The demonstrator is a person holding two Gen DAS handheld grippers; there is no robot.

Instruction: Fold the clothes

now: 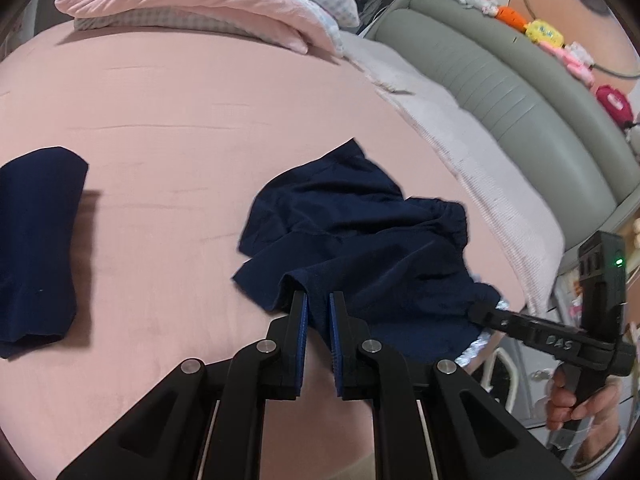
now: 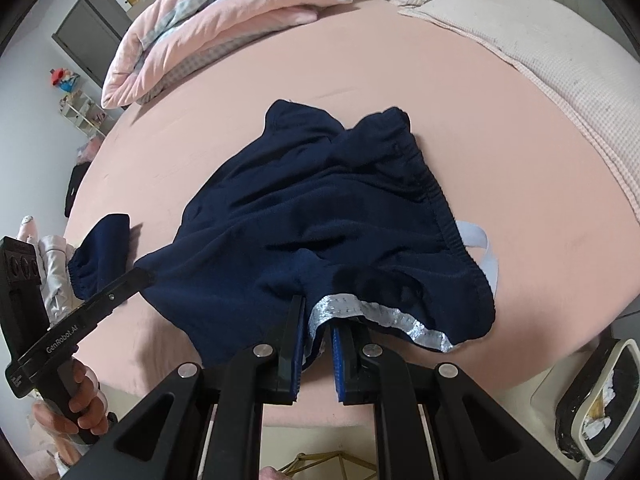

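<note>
Left wrist view alone shows second folded navy garment [image 1: 36, 248] far left on pink bedsheet [image 1: 168, 128]. Left gripper [image 1: 318, 312] clamped on hem of crumpled navy fabric shorts [image 1: 360, 232]; right gripper [image 2: 316, 320] clamped on shorts' silver-trimmed edge [image 2: 360, 312]. Shorts near bed's front edge; open sheet beyond, up to folded pink quilt [image 2: 192, 20].

I see the shorts [image 1: 352, 236] on the bed [image 1: 160, 120], folded garment [image 1: 36, 240] to their left, quilt [image 1: 208, 4] behind, headboard [image 1: 500, 92] right.
</note>
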